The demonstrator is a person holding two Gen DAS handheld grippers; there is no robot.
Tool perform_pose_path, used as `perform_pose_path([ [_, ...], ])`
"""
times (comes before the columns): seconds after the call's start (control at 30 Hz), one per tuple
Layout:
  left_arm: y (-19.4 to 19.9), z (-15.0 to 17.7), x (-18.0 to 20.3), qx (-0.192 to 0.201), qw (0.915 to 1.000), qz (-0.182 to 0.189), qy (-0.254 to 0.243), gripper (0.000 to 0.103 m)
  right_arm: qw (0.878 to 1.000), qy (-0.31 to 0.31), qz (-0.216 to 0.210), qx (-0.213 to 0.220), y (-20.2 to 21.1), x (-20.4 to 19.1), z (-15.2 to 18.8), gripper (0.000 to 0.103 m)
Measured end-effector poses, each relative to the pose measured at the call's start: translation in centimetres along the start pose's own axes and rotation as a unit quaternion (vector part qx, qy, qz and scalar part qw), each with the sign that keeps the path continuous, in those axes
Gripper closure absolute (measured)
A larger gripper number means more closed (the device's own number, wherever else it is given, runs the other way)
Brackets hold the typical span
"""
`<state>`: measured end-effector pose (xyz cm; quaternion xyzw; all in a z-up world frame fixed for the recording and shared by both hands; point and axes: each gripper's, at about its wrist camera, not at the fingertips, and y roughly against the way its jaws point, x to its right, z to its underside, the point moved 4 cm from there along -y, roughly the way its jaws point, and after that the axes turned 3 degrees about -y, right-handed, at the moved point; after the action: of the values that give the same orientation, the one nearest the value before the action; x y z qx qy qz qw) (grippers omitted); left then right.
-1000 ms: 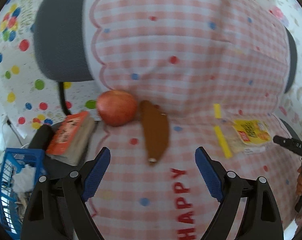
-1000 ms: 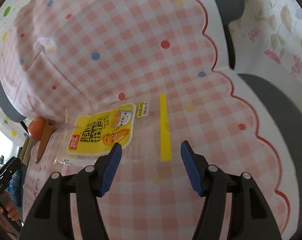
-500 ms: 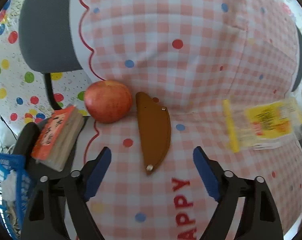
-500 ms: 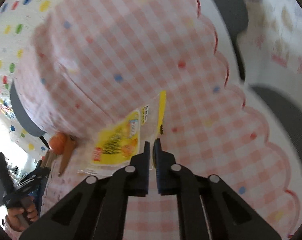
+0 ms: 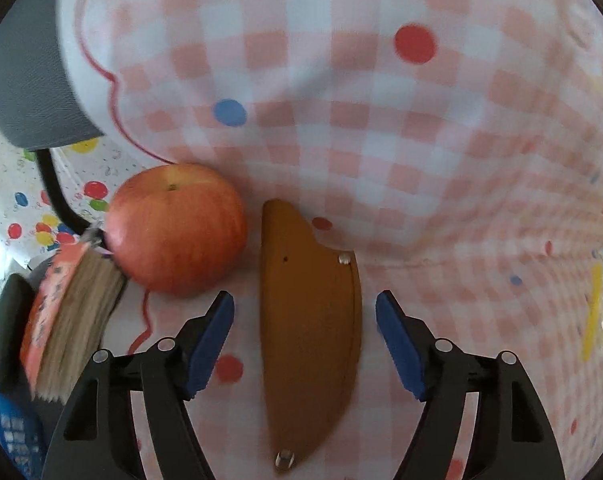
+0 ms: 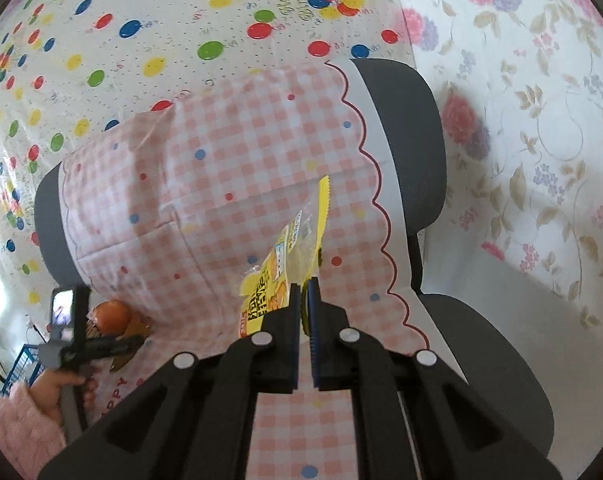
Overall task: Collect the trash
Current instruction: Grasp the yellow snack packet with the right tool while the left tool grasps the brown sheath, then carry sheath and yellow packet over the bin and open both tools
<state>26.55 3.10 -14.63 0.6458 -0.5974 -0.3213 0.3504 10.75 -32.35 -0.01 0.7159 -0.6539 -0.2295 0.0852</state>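
My right gripper is shut on the edge of a yellow snack wrapper, which hangs lifted above the pink checked cloth. The wrapper's yellow strip shows at the right edge of the left wrist view. My left gripper points down over a brown curved leather sheath lying on the cloth. Its jaws are closing with the sheath between them, and the blue pads stand apart from it on both sides. A red apple sits just left of the sheath.
An orange-covered book leans at the cloth's left edge, with a blue basket below it. The cloth drapes a grey office chair. A hand in a pink sleeve holds the left gripper near the apple.
The right gripper shut on the wrapper and lifted it off the cloth. The left gripper came down closer over the brown sheath, its jaws a little narrower.
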Motion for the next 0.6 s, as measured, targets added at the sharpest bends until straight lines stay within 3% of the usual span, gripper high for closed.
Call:
perform_pose_path([
  [0.1, -0.7, -0.7, 0.3, -0.003, 1.0000, -0.005, -0.001, 0.033, 1.000, 0.000, -0.004, -0.005, 0.5, -0.1, 0.4, 0.099],
  [0.13, -0.8, -0.9, 0.5, -0.002, 1.0000, -0.006, -0.004, 0.038, 1.000, -0.001, -0.005, -0.007, 0.6, -0.2, 0.5, 0.099],
  [0.17, -0.6, -0.9, 0.6, 0.000, 0.9999, -0.008, -0.008, 0.049, 1.000, 0.000, -0.006, -0.010, 0.6, -0.3, 0.7, 0.099],
  [0.27, 0.6, -0.3, 0.9, 0.006, 0.9999, 0.007, -0.013, 0.050, 1.000, 0.002, -0.006, -0.012, 1.0, -0.5, 1.1, 0.099],
  [0.4, 5.4, 2.1, 1.9, 0.050, 0.9968, 0.058, -0.023, 0.051, 1.000, 0.001, -0.012, -0.008, 2.4, -0.9, 1.3, 0.099],
  [0.6, 15.3, 7.3, 5.0, 0.118, 0.9833, 0.127, -0.056, 0.051, 1.000, -0.008, -0.017, 0.005, 5.4, -1.0, 1.7, 0.099],
])
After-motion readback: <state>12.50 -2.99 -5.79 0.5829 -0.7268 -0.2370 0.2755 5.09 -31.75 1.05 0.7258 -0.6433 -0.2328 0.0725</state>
